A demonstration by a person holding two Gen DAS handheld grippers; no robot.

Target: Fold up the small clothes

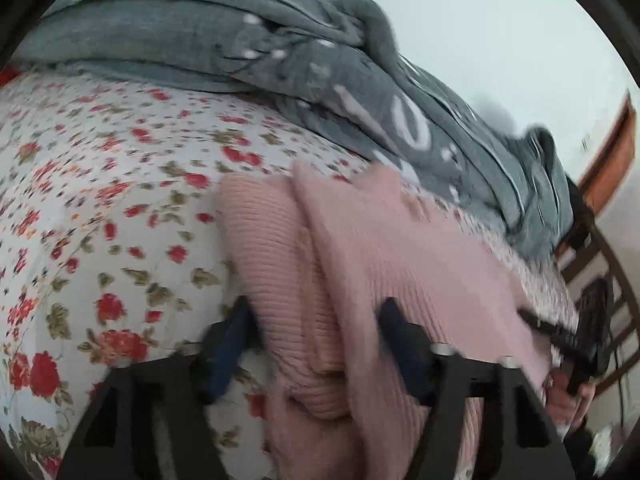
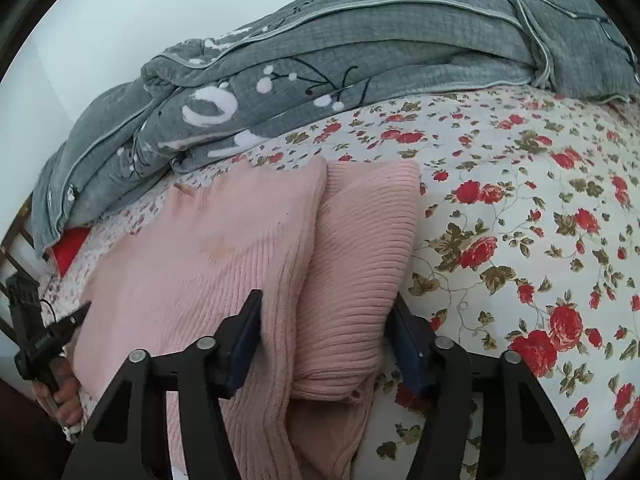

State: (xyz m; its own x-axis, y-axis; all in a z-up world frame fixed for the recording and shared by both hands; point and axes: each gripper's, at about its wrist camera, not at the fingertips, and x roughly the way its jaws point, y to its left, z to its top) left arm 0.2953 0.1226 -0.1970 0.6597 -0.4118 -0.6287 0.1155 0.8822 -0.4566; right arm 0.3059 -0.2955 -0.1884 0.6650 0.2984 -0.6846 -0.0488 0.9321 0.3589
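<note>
A pink ribbed knit garment [image 1: 360,248] lies partly folded on the floral bedsheet [image 1: 100,200]. It also shows in the right wrist view [image 2: 224,256], with a sleeve [image 2: 360,264] folded beside the body. My left gripper [image 1: 316,320] is open, its fingers on either side of the garment's folded edge. My right gripper [image 2: 324,316] is open too, and the folded sleeve lies between its fingers. Each view shows the other gripper and its hand at the garment's far edge: the right one [image 1: 576,344] and the left one [image 2: 44,332].
A rumpled grey quilt [image 2: 320,64] with white prints lies along the back of the bed [image 2: 540,240]. It also shows in the left wrist view [image 1: 280,52]. A dark slatted bed frame [image 1: 600,264] stands at the bed's edge. A white wall is behind.
</note>
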